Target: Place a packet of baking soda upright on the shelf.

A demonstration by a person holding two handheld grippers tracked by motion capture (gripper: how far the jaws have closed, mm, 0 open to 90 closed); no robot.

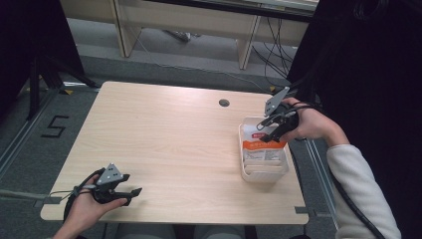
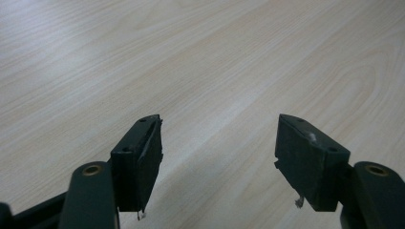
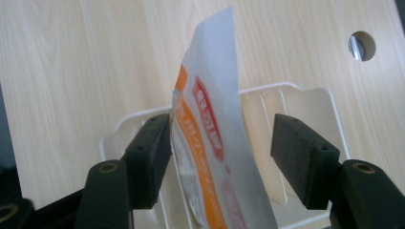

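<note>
Packet (image 3: pixel 210 143): white pouch w/ orange and red print, standing on edge in the white basket (image 1: pixel 249 172) at approx 3 o'clock on the table (image 1: pixel 164 134). In the right gripper view its top edge rises between your jaws, leaning toward the left jaw.

Handling: looks light, thin, floppy film, prob. slick. It'll bend, not resist. Contents can't be judged from here.

Where to grip: take the flat seam near the top edge, pads square on both faces. Avoid the belly; it'd likely slide or buckle.

Right gripper (image 3: pixel 222 148): jaws apart, straddling the packet. Left jaw is touching or just beside the film, can't tell which; right jaw is clear of it. Not clamped yet.

Basket: slotted plastic w/ dividers, light too by the look. A skewed pull could drag it along, so lift straight up.

Left gripper (image 1: pixel 130 195): at approx 7 o'clock near the table's front edge, well apart from the basket, jaws spread, nothing between them, bare wood ahead. Free to steady the basket rim if you need it.

Cable hole (image 1: pixel 224 103): approx 1 o'clock, beyond the basket.
</note>
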